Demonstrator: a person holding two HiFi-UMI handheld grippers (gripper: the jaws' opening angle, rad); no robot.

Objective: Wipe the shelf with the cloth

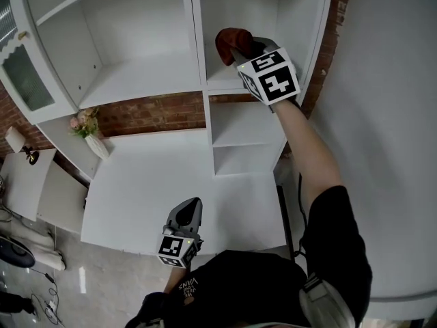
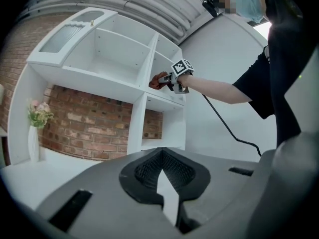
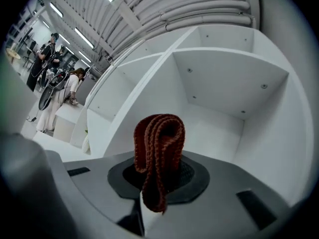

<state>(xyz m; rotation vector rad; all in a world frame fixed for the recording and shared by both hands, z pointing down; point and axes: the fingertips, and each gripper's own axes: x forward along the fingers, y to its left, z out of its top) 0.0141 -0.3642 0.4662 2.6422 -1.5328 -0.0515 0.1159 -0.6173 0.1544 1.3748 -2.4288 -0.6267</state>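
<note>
Though perhaps off the shelf (image 1: 220, 80), right tongs (image 3: 158, 176) tight on cloth (image 3: 158, 138); left tongs (image 2: 162, 169) together.

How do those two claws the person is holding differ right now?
The right claw is raised into the shelf, clamped on a rust-red cloth; the left claw hangs low over the white tabletop, shut on nothing. Both are grey and carry a marker cube.

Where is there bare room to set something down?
Bare: the desktop between the vase and the narrow column, the wide shelf above the brick, the narrow shelf below the right gripper. Crowded: only the compartment where that gripper holds the cloth.
</note>
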